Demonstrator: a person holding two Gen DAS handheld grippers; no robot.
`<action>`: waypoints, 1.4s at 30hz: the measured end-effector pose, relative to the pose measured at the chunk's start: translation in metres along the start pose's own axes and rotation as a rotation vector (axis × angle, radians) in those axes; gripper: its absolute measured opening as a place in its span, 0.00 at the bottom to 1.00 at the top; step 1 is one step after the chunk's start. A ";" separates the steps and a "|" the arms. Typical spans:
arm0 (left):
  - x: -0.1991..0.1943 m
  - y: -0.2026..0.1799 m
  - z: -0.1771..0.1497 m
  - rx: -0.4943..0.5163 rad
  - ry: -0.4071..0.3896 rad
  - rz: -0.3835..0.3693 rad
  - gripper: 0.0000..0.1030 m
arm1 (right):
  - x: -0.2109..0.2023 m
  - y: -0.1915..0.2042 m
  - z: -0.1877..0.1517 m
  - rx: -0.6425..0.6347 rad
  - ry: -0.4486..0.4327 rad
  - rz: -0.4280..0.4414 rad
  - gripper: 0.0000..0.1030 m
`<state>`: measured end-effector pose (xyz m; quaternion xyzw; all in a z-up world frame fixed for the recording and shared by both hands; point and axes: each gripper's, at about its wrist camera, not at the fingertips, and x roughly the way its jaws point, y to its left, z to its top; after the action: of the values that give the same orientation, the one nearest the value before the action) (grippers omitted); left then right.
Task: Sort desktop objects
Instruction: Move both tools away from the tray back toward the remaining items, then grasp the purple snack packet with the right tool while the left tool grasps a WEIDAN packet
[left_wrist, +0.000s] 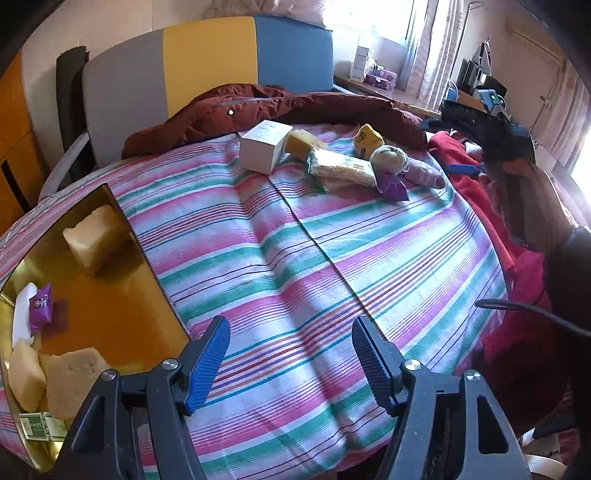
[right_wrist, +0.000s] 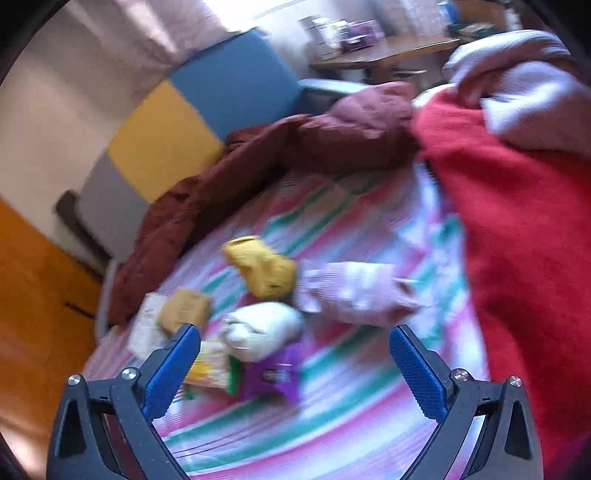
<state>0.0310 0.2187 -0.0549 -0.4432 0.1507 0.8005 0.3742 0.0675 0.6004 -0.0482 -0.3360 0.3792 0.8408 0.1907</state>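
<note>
1. The left gripper (left_wrist: 291, 363) hangs empty at the bottom of its frame, jaws parted over the striped sheet (left_wrist: 280, 258), just beside the gold tray (left_wrist: 110, 206) at lower left, where sorted sponges already sit.
2. The right gripper (right_wrist: 295, 369) gapes empty toward the leftovers mid-frame: yellow sock (right_wrist: 264, 271), rolled sock (right_wrist: 258, 328), purple packet (right_wrist: 271, 378), presumably next.

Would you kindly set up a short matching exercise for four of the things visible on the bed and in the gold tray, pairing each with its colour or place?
Things:
1. white box
2. purple packet
3. rolled yellow sock
4. left gripper

Descriptions:
A. open over bare striped sheet
B. inside the gold tray
C. beside a yellow sponge, near the maroon jacket
D. in the pile, printed with a face

Pairs: 1-C, 2-B, 3-D, 4-A
</note>
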 end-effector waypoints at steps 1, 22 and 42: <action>0.002 -0.001 0.000 0.000 0.005 -0.002 0.68 | 0.004 0.004 0.000 -0.015 0.003 0.010 1.00; 0.038 -0.019 0.028 0.023 0.061 -0.010 0.70 | 0.076 0.028 -0.017 -0.165 0.154 0.098 1.00; 0.050 0.001 0.041 -0.045 0.082 0.012 0.70 | 0.091 0.056 -0.050 -0.419 0.478 0.121 0.96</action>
<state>-0.0108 0.2645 -0.0732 -0.4831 0.1504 0.7872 0.3526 -0.0068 0.5322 -0.1087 -0.5328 0.2512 0.8076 -0.0272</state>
